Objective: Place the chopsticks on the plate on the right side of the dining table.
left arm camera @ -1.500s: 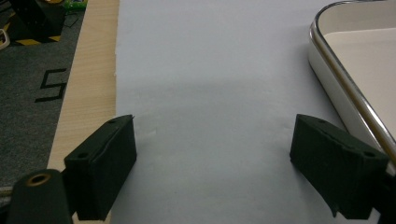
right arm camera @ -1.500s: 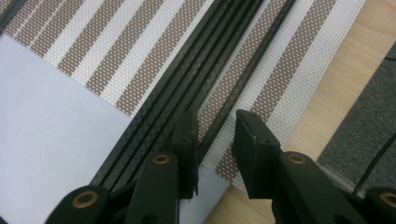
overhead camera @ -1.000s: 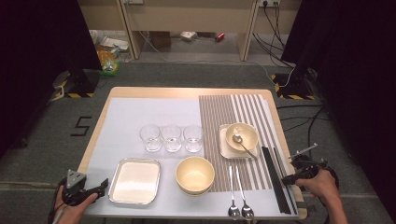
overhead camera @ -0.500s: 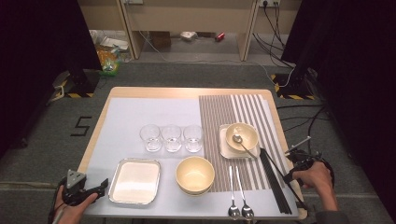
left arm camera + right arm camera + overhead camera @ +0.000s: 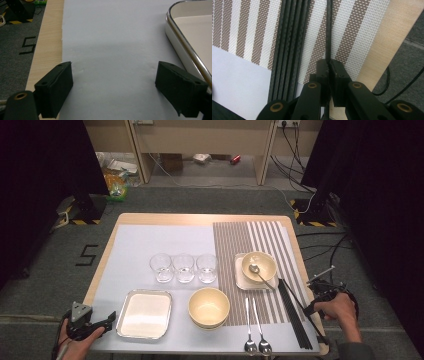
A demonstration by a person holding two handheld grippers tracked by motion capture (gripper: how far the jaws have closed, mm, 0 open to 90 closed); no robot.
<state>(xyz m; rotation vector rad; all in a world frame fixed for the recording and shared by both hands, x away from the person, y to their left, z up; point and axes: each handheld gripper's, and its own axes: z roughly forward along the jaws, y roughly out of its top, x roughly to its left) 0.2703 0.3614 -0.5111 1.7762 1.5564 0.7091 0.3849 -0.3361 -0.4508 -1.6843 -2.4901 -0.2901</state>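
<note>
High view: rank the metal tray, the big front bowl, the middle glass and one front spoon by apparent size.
1. metal tray
2. big front bowl
3. and 4. middle glass and front spoon: unsure; the spoon looks longer but far thinner.

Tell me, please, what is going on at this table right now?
A person is working at a set table with a two-jaw gripper in each hand. The right gripper has just closed its jaws on a single thin black chopstick, apart from the bundle of black chopsticks lying on the striped woven placemat. The left gripper rests open over the pale blue table cover, beside the rectangular metal-rimmed white tray.
</note>
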